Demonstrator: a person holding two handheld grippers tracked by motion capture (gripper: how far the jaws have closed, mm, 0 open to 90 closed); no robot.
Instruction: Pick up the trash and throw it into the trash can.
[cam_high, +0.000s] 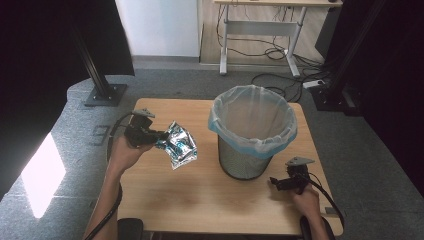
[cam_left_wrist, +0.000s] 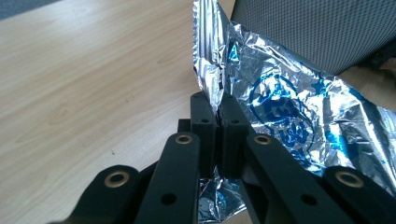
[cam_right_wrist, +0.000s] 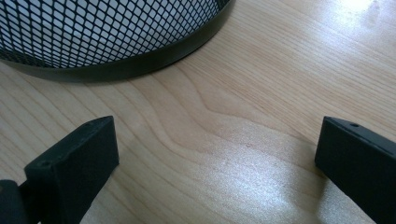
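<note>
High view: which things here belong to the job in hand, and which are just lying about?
In the job:
- foil wrapper, clamped in the left gripper
- mesh bin with its plastic liner
- right gripper, jaws open, beside the bin

Just about:
- white desk at the back
- cables on the floor
- black stand foot

A wooden table (cam_high: 200, 200) stands on grey carpet (cam_high: 380, 165), its top pale and grained. Beyond it a white desk frame (cam_high: 260, 30) stands against the wall, with black cables (cam_high: 280, 75) tangled on the floor beneath and a power strip (cam_high: 314, 83) just beside them. Two black stands (cam_high: 102, 92) rise at the left and right of the table's far side, and a patch of sunlight (cam_high: 42, 175) falls on the carpet at the left.
</note>
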